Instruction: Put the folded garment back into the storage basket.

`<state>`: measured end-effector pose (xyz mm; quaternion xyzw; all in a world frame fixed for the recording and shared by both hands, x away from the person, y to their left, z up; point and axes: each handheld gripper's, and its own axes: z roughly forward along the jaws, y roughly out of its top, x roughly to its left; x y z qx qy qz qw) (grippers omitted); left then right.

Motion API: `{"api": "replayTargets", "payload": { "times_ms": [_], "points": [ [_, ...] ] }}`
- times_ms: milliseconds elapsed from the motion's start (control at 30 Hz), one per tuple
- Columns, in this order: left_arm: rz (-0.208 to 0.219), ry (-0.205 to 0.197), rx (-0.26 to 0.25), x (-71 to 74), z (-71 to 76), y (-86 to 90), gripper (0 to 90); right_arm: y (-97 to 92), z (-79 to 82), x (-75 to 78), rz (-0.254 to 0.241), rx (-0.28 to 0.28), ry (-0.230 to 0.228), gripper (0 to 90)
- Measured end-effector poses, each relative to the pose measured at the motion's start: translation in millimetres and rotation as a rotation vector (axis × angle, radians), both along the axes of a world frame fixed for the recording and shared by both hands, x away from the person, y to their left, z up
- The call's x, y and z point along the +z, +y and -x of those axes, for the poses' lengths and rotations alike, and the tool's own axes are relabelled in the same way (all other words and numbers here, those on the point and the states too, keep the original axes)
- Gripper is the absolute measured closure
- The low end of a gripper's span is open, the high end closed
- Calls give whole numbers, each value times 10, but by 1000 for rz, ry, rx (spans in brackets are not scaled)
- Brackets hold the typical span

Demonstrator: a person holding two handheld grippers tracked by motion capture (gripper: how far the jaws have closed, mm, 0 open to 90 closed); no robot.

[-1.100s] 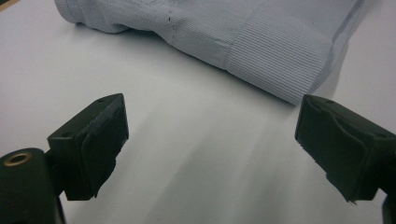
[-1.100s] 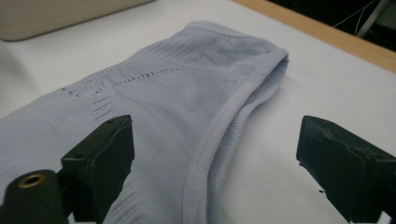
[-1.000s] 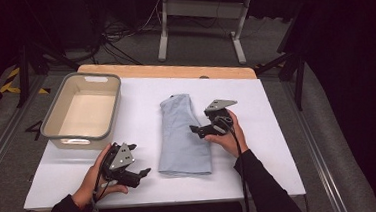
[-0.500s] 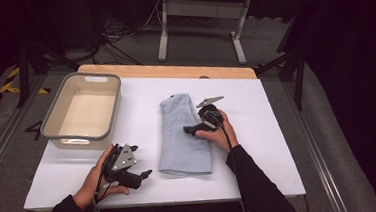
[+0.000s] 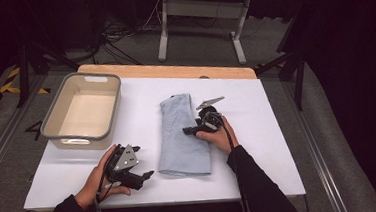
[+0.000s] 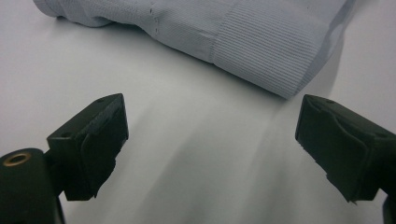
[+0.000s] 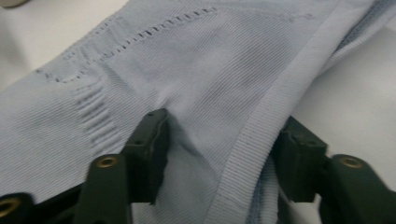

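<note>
I have the right gripper (image 5: 190, 131) lying nearly level over the right edge of the folded pale-blue garment (image 5: 183, 136), which sits mid-table lengthwise from back to front, with my right hand (image 5: 219, 136) behind the gripper and the forearm coming in from the table's (image 5: 279, 144) front edge. Its jaws have just been closing and now pinch a fold of the ribbed hem between them (the cloth bunches up at the left pad in the right gripper view). My left hand (image 5: 98, 175) rests near the front-left corner, its left gripper (image 5: 148, 175) spread wide and holding nothing, pointed toward the garment's near end, with the beige tub (image 5: 51, 115) behind it at the back-left corner.
</note>
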<state>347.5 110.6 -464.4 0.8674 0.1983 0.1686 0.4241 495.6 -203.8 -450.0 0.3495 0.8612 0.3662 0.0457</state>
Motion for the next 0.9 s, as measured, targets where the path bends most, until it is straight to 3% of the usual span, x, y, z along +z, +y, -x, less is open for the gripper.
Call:
{"api": "replayTargets", "payload": {
  "times_ms": [67, 167, 200, 333, 400, 500, 667, 767, 900],
  "points": [
    [38, 22, -16, 4, -15, 0, 103, -7, 8, 3, -21, 14, 27, 554],
    [57, 37, -18, 4, -32, -2, 112, -1, 25, 3, -29, 21, 29, 604],
    [84, 61, -24, 4, -55, -20, 113, -1, 39, 3, -33, 24, 27, 620],
    [99, 83, -30, 8, -100, -97, 113, -7, 65, 13, -39, 38, 14, 662],
    [86, 82, -35, 26, -132, -175, 114, 3, 105, 39, -27, 48, -14, 684],
    [109, 100, -38, 68, -211, -287, 123, 10, 171, 88, -10, 56, -64, 708],
    [104, 154, -9, 59, -338, -429, 122, -44, 258, 184, -50, 58, -117, 715],
    [73, 177, 20, 21, -424, -484, 107, -77, 313, 245, -70, 65, -154, 717],
    [61, 241, 13, -23, -524, -559, 85, -120, 392, 323, -96, 73, -215, 719]
  ]
}}
